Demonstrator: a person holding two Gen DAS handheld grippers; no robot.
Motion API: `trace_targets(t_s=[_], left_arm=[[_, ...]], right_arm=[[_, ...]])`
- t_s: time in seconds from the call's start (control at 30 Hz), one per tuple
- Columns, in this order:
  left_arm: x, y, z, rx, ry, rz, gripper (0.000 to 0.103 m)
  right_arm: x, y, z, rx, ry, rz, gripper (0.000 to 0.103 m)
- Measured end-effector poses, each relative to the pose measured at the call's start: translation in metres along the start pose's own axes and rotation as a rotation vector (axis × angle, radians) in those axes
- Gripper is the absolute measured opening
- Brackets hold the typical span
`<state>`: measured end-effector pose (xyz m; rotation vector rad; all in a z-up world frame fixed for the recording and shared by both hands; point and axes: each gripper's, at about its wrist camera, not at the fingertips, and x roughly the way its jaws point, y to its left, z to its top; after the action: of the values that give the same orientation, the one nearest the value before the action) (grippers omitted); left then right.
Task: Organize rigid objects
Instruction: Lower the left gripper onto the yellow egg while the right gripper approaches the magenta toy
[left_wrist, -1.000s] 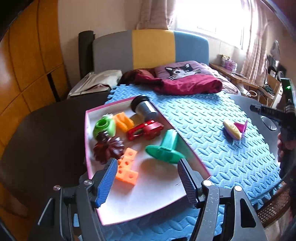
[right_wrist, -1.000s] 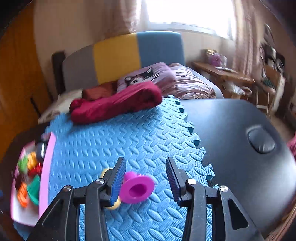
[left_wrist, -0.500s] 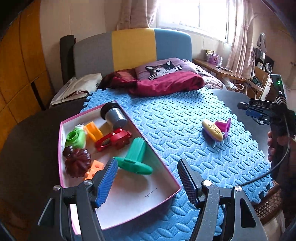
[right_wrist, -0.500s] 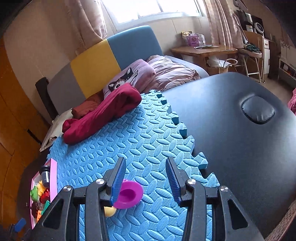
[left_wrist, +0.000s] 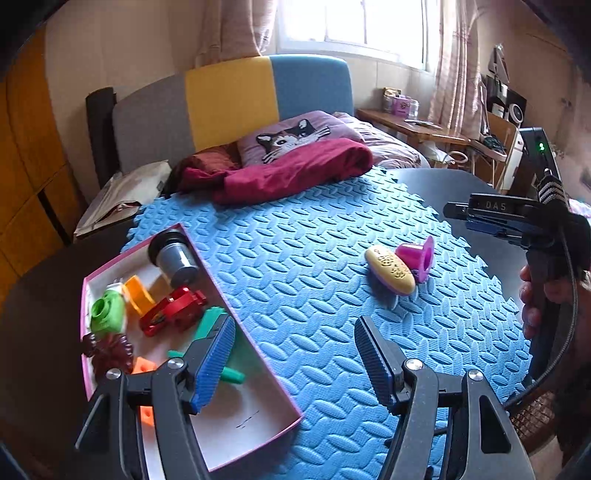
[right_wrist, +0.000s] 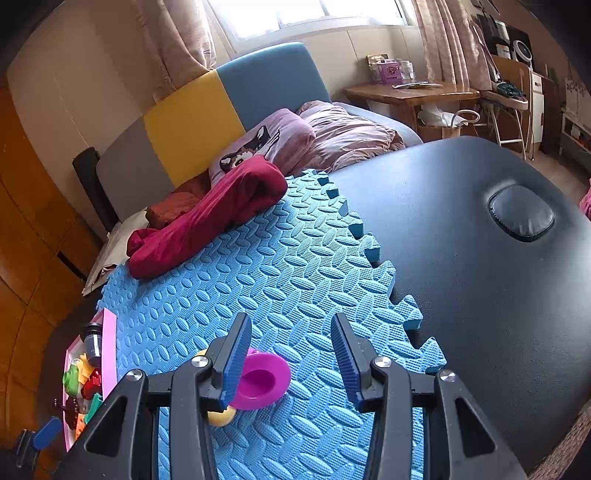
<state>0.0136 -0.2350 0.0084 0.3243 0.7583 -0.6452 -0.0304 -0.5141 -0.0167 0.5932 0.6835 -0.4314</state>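
A pink-rimmed white box sits on the left of the blue foam mat. It holds several toys, among them a grey cylinder, a red piece and a green ring. My left gripper is open and empty, hanging over the box's right rim and the mat. A magenta cup lies on its side against a yellow oval piece. My right gripper is open above them. The cup lies between the fingers, close by the left one, and is not pinched.
A dark red cloth lies across the mat's far edge, with a bed and a cat pillow behind it. Right of the mat is bare black table with a padded oval. A person's hand holds the right gripper's handle.
My left gripper has slid right, from over the box's middle to its right rim. The right gripper's view has rolled, and the cup now lies lower, by the left finger.
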Motion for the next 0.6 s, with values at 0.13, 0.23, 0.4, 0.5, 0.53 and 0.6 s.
trace_targets(t_s=[0.13,0.23,0.4,0.5,0.53,0.6], left_arm=[[0.010,-0.010,0.004,0.015,0.016,-0.011,0.068],[0.018,-0.017,0.006,0.029,0.032,-0.025,0.068],[0.036,-0.025,0.010,0.017,0.077,-0.062,0.068],[0.047,-0.032,0.015,0.007,0.103,-0.095,0.058],[0.051,-0.034,0.017,0.003,0.115,-0.109,0.056],[0.059,-0.039,0.022,-0.016,0.135,-0.145,0.052]], right_arm=[[-0.001,-0.003,0.001,0.020,0.000,0.017,0.045],[-0.003,-0.006,0.002,0.042,-0.006,0.031,0.045],[-0.005,-0.012,0.004,0.080,-0.011,0.054,0.045],[-0.005,-0.014,0.005,0.094,-0.009,0.062,0.045],[-0.005,-0.014,0.004,0.097,-0.008,0.065,0.045],[-0.005,-0.014,0.004,0.100,-0.006,0.068,0.045]])
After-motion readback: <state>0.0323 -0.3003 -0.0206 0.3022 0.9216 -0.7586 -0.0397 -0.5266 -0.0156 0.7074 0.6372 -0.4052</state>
